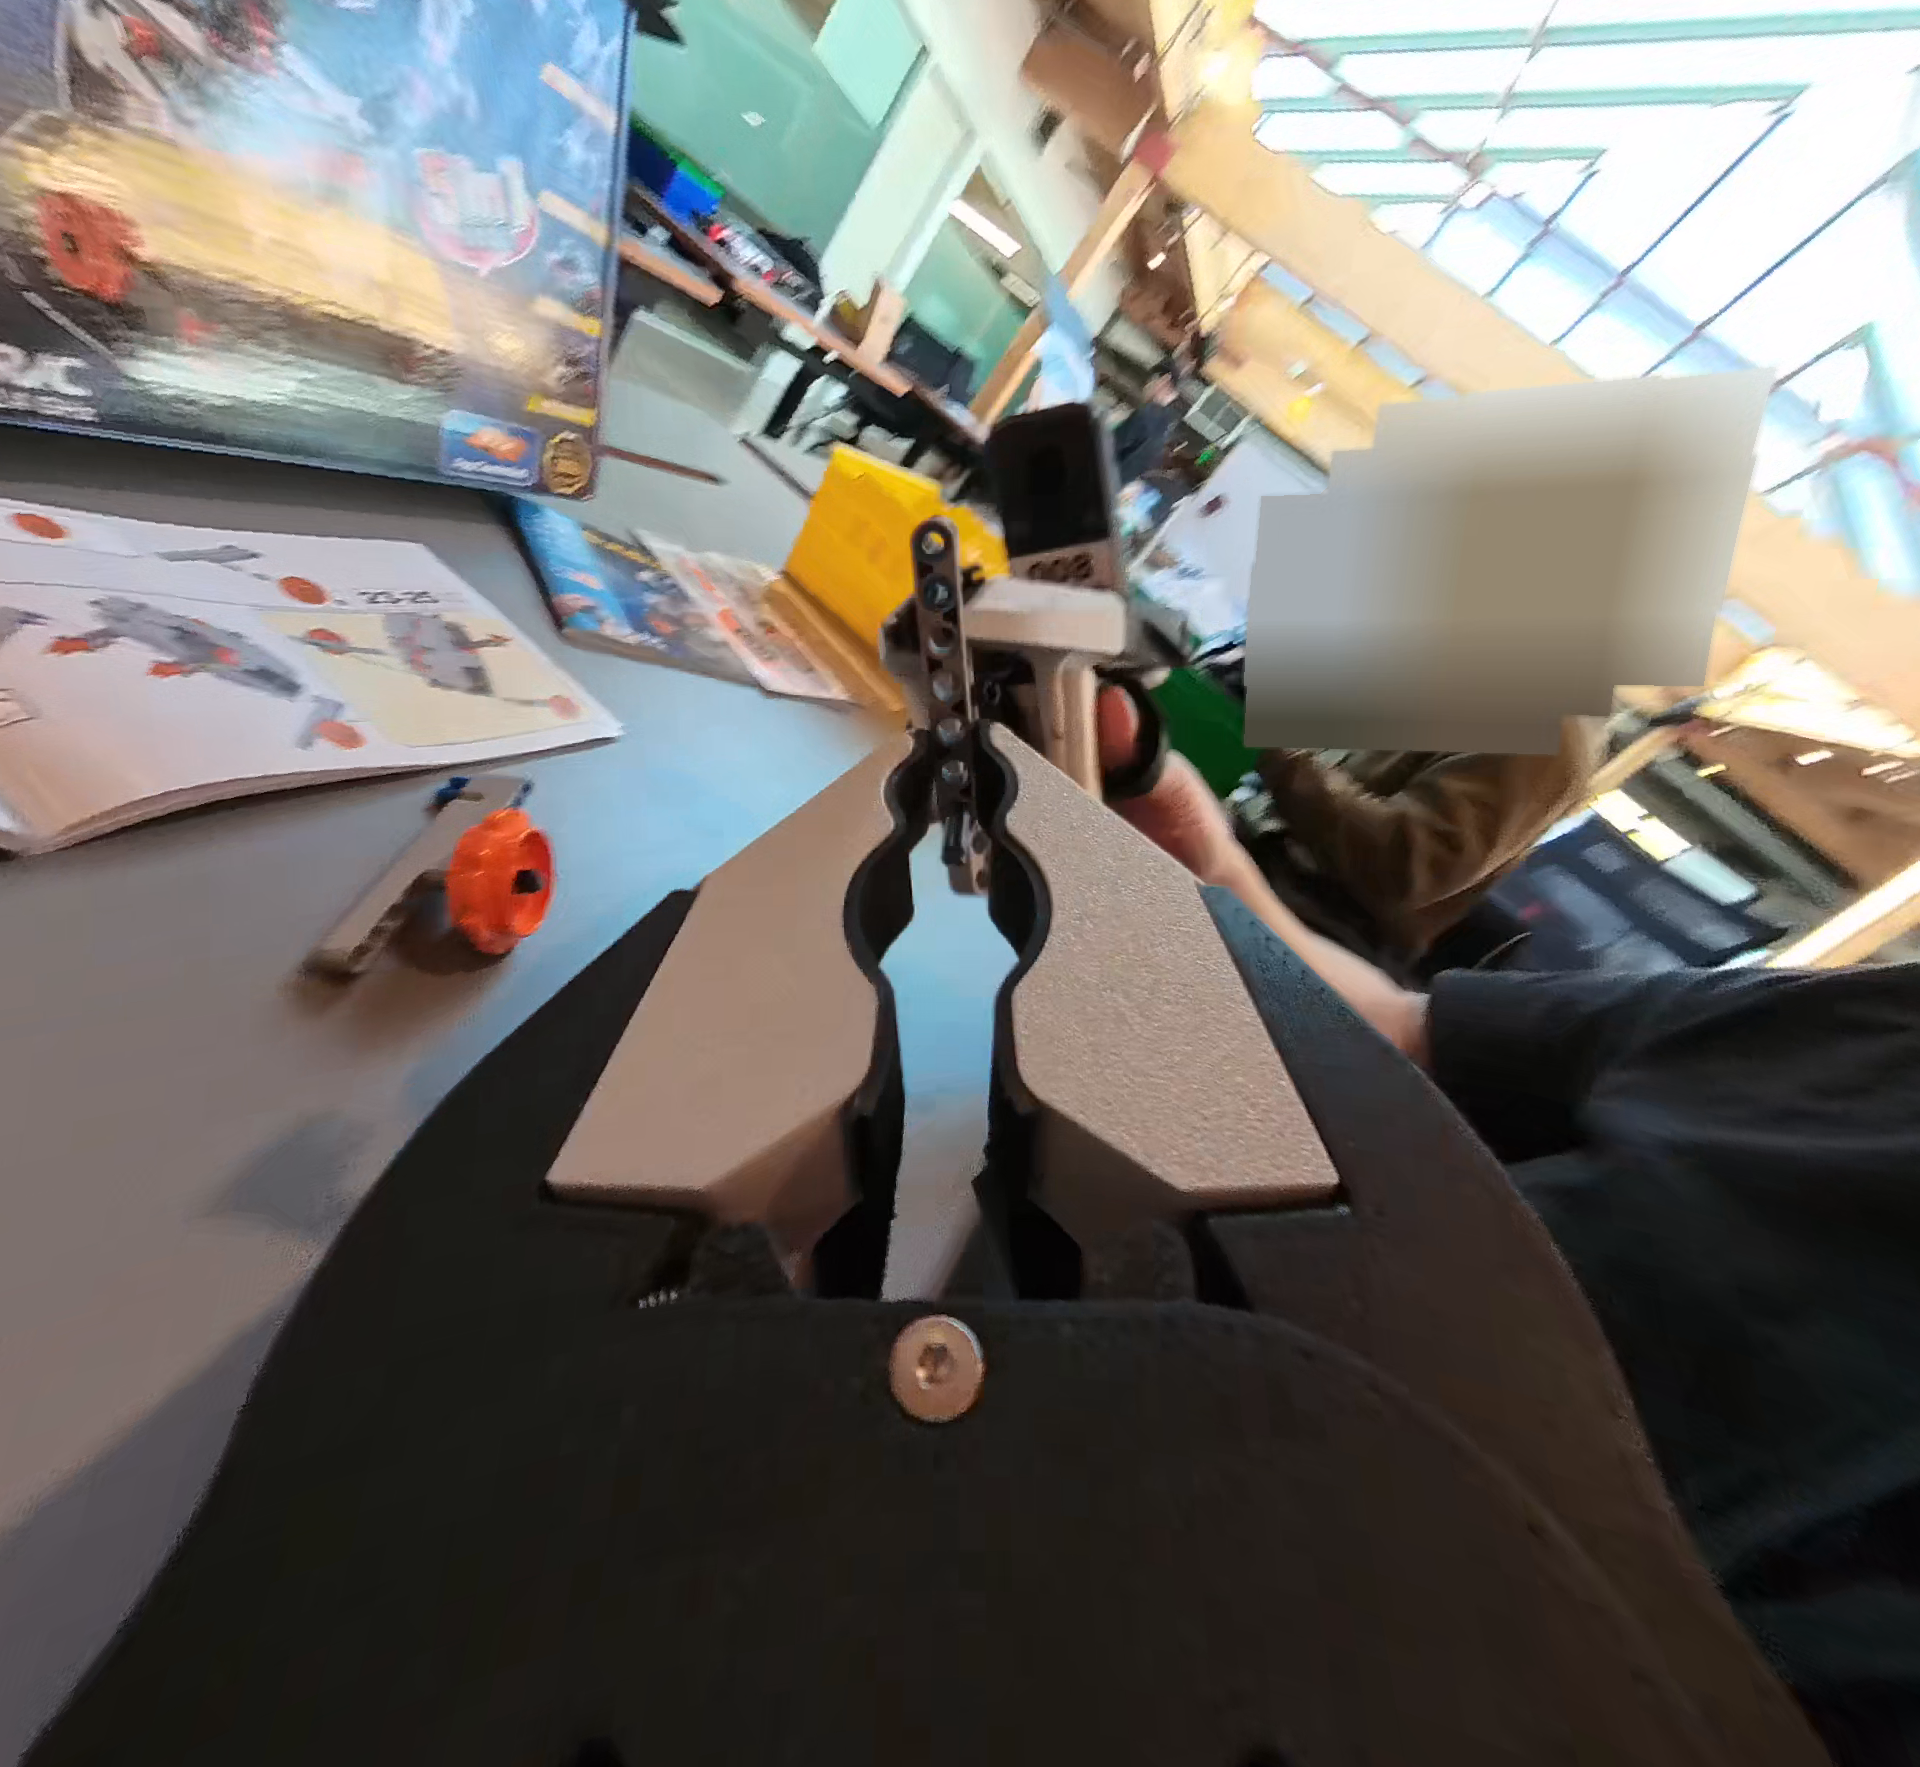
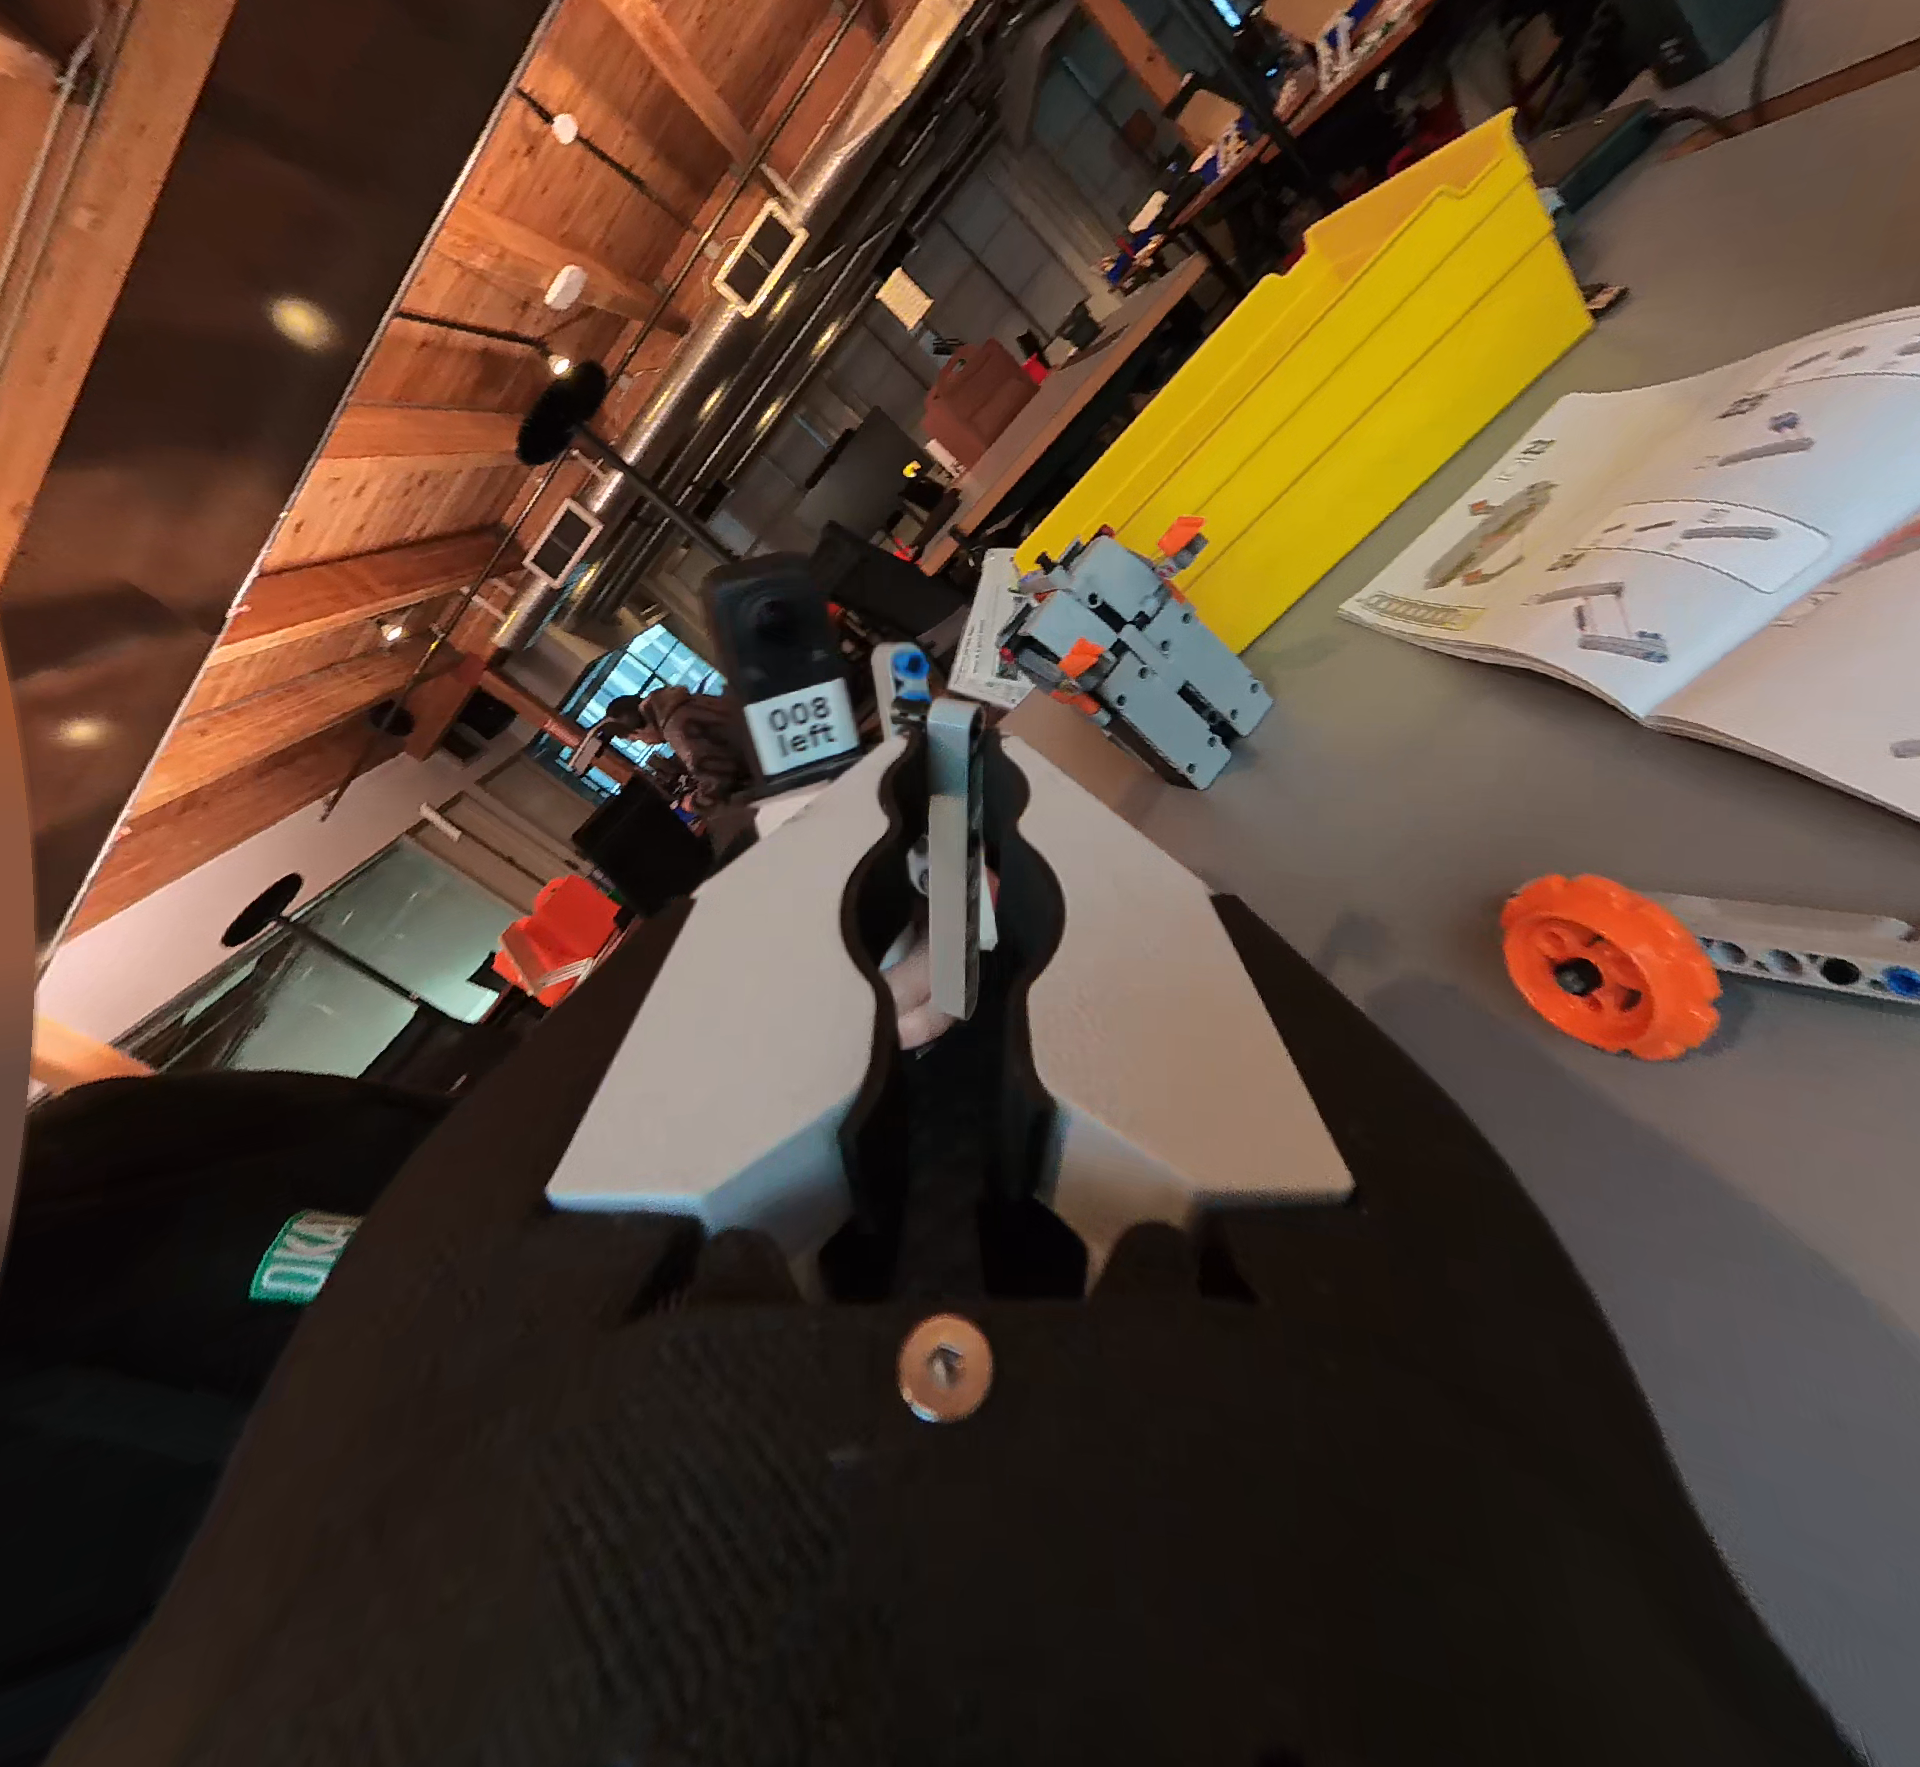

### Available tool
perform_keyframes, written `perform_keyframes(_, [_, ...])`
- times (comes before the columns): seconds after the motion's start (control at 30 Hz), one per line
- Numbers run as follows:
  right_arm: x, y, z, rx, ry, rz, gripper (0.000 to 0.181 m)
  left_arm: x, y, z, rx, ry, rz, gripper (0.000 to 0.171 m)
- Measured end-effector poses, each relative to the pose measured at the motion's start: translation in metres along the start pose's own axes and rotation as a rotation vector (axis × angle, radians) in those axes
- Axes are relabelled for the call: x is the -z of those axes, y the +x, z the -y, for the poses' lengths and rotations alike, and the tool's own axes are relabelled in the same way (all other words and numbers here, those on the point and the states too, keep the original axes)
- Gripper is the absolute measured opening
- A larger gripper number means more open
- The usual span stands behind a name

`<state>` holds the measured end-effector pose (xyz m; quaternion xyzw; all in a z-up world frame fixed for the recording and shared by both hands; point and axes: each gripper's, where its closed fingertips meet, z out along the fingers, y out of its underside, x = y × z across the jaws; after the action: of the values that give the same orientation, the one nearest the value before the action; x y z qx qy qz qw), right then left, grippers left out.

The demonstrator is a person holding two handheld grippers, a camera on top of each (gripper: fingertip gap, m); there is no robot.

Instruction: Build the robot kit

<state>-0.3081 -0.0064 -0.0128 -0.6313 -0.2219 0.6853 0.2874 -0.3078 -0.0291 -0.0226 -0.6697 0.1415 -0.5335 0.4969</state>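
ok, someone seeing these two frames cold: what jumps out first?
Both grippers are raised off the table, facing each other, each shut on a building-kit beam: the left gripper holds a dark holed beam, the right gripper a light grey beam. On the grey table lie an orange wheel on another beam, open instruction booklets and a yellow bin.

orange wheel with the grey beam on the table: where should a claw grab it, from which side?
Probably the grey beam, not the orange wheel. It lies flat on the table with straight, parallel long edges, so come from above and close across its width at the free end, clear of the wheel's knobbly rim.
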Motion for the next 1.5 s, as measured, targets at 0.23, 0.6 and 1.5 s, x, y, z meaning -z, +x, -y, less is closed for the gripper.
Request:
perform_keyframes(0.23, [-0.005, 0.019, -0.012, -0.019, -0.008, -0.145, 0.008, -0.007, -0.019, -0.015, -0.169, -0.023, 0.270, 0.006])
perform_keyframes(0.6, [-0.004, 0.035, -0.023, 0.304, -0.155, -0.399, 0.008, -0.005, -0.028, -0.018, -0.136, -0.039, 0.295, 0.006])
perform_keyframes(1.5, [-0.006, 0.052, -0.034, -0.026, -0.096, -0.421, 0.010, -0.018, -0.043, -0.040, -0.251, -0.198, 0.340, 0.006])
